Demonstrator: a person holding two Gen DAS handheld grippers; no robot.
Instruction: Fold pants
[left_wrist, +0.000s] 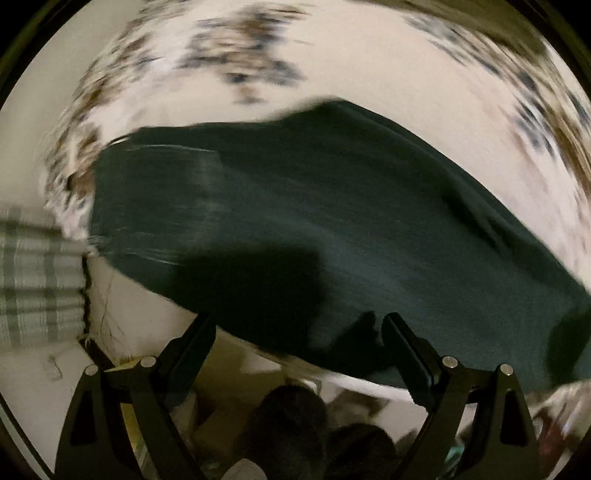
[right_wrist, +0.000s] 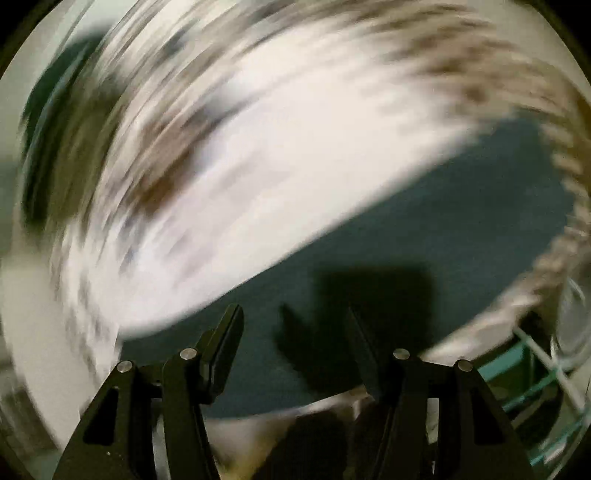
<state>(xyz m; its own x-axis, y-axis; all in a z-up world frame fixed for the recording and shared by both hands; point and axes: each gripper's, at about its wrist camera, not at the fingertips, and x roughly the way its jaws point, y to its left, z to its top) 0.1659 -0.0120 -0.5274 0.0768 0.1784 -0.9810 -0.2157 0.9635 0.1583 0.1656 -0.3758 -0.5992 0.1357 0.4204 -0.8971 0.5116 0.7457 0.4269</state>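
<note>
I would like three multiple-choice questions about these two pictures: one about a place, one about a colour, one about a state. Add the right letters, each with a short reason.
1. In the left wrist view, where is the plaid cloth?
A. at the left edge
B. on top of the pants
C. between the fingers

2. What colour are the pants?
A. red
B. dark green
C. yellow

3. How do the left gripper's fingers stand?
A. closed on the pants
B. closed on nothing
C. apart, holding nothing

Answers:
1 A: the plaid cloth lies at the left edge, beside the pants.
2 B: the fabric is dark green in both views.
3 C: the left gripper shows a wide gap between its fingers, with no fabric pinched.
</note>
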